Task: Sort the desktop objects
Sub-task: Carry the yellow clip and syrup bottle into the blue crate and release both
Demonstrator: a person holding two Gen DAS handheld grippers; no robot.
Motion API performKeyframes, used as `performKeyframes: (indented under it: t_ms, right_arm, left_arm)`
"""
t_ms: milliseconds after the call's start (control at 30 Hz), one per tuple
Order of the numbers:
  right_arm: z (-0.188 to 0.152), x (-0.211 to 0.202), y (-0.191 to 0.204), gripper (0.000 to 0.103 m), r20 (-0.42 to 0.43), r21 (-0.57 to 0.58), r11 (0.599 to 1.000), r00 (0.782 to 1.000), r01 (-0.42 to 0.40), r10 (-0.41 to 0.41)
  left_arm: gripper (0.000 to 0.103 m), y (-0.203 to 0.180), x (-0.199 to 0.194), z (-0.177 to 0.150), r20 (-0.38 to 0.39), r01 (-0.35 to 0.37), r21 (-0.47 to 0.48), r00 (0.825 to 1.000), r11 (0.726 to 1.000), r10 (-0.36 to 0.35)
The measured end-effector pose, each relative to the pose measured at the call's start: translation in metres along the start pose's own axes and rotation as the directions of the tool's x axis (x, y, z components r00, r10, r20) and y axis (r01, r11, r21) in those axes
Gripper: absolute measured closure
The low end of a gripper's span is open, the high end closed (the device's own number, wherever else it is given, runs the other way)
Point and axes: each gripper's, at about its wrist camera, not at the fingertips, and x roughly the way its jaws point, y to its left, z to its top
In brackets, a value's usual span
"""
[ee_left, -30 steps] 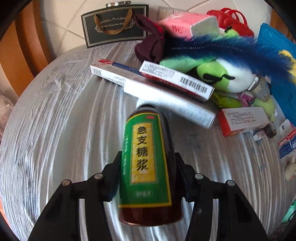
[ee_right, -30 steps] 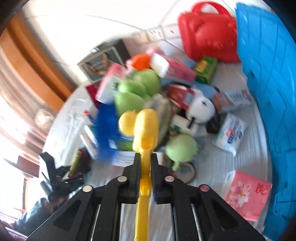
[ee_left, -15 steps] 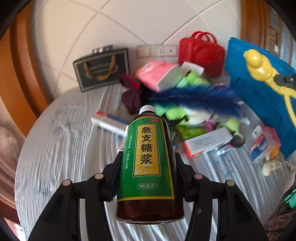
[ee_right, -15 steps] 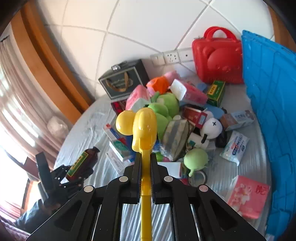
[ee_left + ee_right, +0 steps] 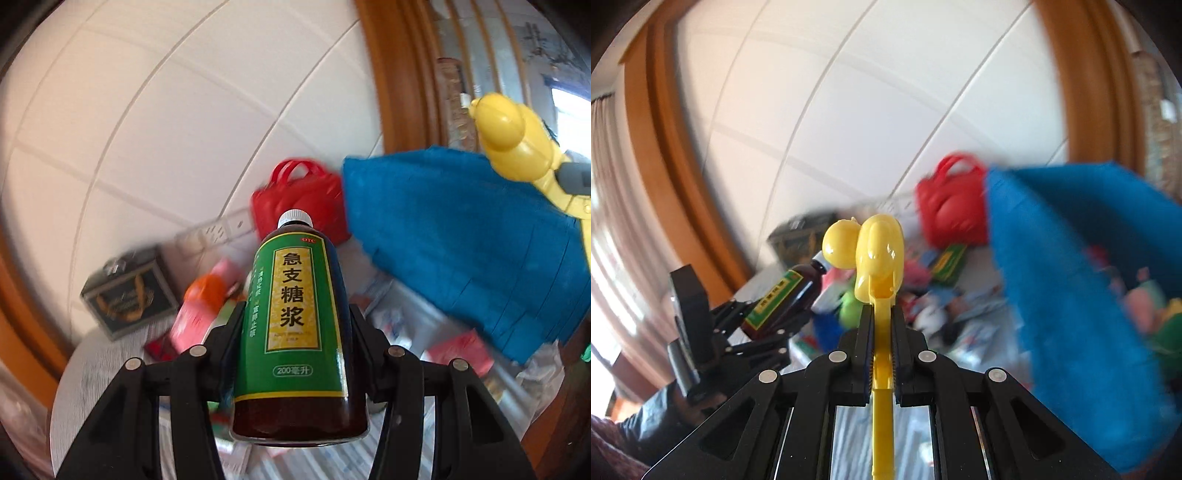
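My left gripper [image 5: 295, 317] is shut on a brown syrup bottle [image 5: 295, 306] with a green and yellow label and a white cap, held up in the air with the cap pointing away. The same syrup bottle [image 5: 783, 299] and left gripper [image 5: 764, 325] appear at the left of the right wrist view. My right gripper [image 5: 882, 317] is shut on the handle of a yellow plastic toy [image 5: 877, 251] with two rounded lobes. That yellow toy [image 5: 517, 140] shows at the upper right of the left wrist view, above the blue crate [image 5: 472, 251].
A blue crate [image 5: 1071, 288] stands at the right with soft toys inside. A red case [image 5: 951, 206] leans by the tiled wall. A black gift box [image 5: 127, 295] stands at the back left. Boxes, packets and plush toys lie heaped on the round grey-clothed table [image 5: 96, 387].
Both grippers have risen well above the table with their loads and tilted up. The wall now fills much of both views, and the blue crate has come closer.
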Motion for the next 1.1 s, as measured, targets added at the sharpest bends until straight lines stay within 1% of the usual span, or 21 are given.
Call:
performKeyframes:
  t_ms: [67,133,233,300,400,500,633,733,767,967,1100]
  right_arm:
    - [0.010,-0.029,-0.016,0.095,0.060,0.009,0.999,0.997,0.047,-0.047]
    - [0.021,-0.058,-0.035,0.095,0.120,0.028,0.995,0.988,0.095,-0.097]
    - [0.034,-0.095,-0.064,0.095,0.188,0.049,0.986,0.968,0.158,-0.165]
    - [0.043,-0.115,-0.085,0.095,0.221,0.065,0.979,0.954,0.194,-0.204]
    - [0.054,-0.135,-0.118,0.095,0.239,0.084,0.968,0.938,0.236,-0.250]
    - [0.064,-0.145,-0.152,0.095,0.226,0.096,0.958,0.931,0.270,-0.285]
    - [0.074,-0.147,-0.196,0.095,0.212,0.115,0.953,0.931,0.280,-0.299]
    - [0.082,-0.141,-0.227,0.095,0.188,0.141,0.957,0.942,0.254,-0.278]
    - [0.084,-0.138,-0.238,0.095,0.181,0.144,0.958,0.945,0.248,-0.272]
    - [0.095,-0.120,-0.290,0.095,0.142,0.189,0.960,0.961,0.209,-0.237]
    - [0.101,-0.108,-0.320,0.095,0.112,0.229,0.957,0.971,0.180,-0.209]
  left_arm:
    - [0.052,-0.025,0.001,0.030,0.048,0.023,0.033,0.999,0.999,-0.025]
    - [0.052,-0.051,0.001,0.057,0.091,0.031,0.068,0.995,0.997,-0.038]
    - [0.052,-0.094,0.004,0.096,0.150,0.041,0.114,0.987,0.993,-0.058]
    - [0.052,-0.122,0.008,0.120,0.174,0.057,0.120,0.982,0.991,-0.078]
    - [0.052,-0.162,0.016,0.150,0.203,0.068,0.125,0.975,0.990,-0.093]
    - [0.052,-0.201,0.022,0.171,0.225,0.065,0.127,0.970,0.990,-0.093]
    - [0.052,-0.241,0.033,0.191,0.236,0.058,0.137,0.968,0.989,-0.089]
    - [0.052,-0.264,0.043,0.204,0.230,0.050,0.142,0.970,0.989,-0.082]
    - [0.052,-0.271,0.048,0.207,0.227,0.037,0.146,0.971,0.989,-0.070]
    - [0.052,-0.296,0.070,0.218,0.198,-0.006,0.152,0.980,0.988,-0.025]
    - [0.052,-0.307,0.081,0.220,0.181,-0.048,0.141,0.983,0.989,0.022]
